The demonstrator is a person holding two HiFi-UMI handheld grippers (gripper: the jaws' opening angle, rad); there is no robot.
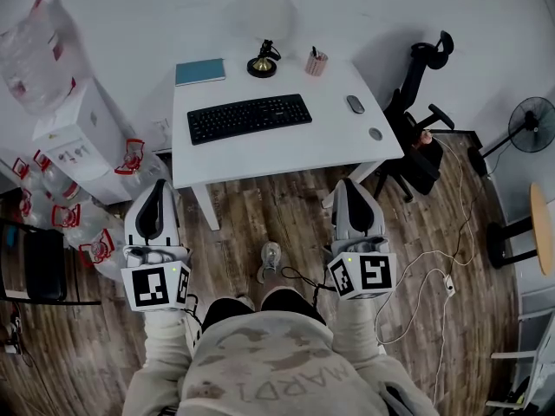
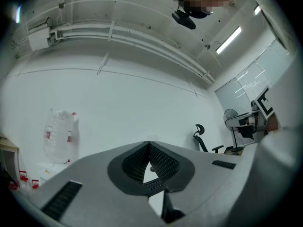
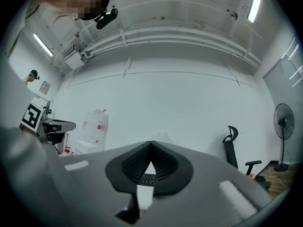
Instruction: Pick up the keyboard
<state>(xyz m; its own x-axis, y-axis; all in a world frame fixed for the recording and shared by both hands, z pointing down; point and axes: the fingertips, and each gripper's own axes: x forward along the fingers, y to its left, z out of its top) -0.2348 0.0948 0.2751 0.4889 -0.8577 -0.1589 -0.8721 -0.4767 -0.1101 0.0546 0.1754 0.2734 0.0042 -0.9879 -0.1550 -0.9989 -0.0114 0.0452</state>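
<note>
A black keyboard point(image 1: 249, 117) lies across the middle of a white table point(image 1: 286, 150) in the head view. My left gripper point(image 1: 159, 184) and right gripper point(image 1: 347, 183) are held side by side over the wooden floor, short of the table's front edge and pointing toward it. Both are shut, with nothing between the pads. In the left gripper view the left gripper point(image 2: 149, 144) has its tips meeting. In the right gripper view a bit of the keyboard point(image 3: 147, 178) shows through the gap below the right gripper's point(image 3: 151, 143) closed tips.
On the table stand a teal notebook point(image 1: 200, 71), a lamp point(image 1: 263, 59), a pen cup point(image 1: 316, 61) and a mouse point(image 1: 355, 104). A black office chair point(image 1: 416, 128) and a fan point(image 1: 531, 124) are on the right. A water dispenser point(image 1: 82, 133) and bottles are on the left. Cables point(image 1: 434, 276) lie on the floor.
</note>
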